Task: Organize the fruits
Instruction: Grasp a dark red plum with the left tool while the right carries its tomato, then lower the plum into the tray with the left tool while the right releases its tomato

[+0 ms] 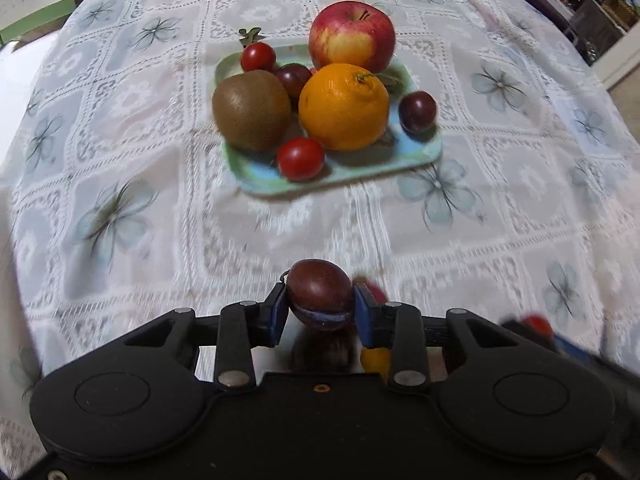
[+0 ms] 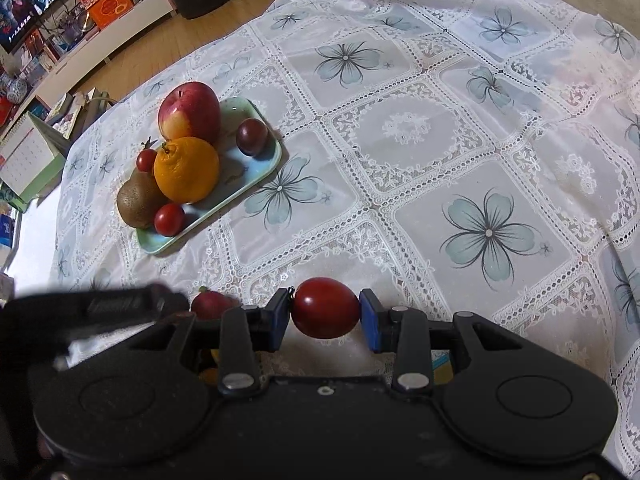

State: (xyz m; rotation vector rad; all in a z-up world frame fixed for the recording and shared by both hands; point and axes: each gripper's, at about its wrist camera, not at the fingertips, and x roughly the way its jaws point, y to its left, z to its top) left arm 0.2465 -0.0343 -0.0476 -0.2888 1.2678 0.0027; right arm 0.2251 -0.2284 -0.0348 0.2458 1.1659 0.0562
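Left tool clamped on a dark plum, blue pads pressed to both its sides, fruit held clear above the surface; right tool closed around a red cherry tomato, left pad touching, right pad looks barely off it but the fisheye makes that hard to call; a blurred reddish fruit sits just beside the right tool, low left, type unclear; step in hand: carrying two small fruits toward the tray, both in transit, neither placed; farther out the tray holds a kiwi, an orange, an apple, two cherry tomatoes and two plums, packed to the left and middle; free tray floor shows at the near right corner; next move likely calls for lowering each fruit into that bare patch, one tool at a time so they don't collide, then easing the pads apart gently since round fruit will roll off the shallow rim.
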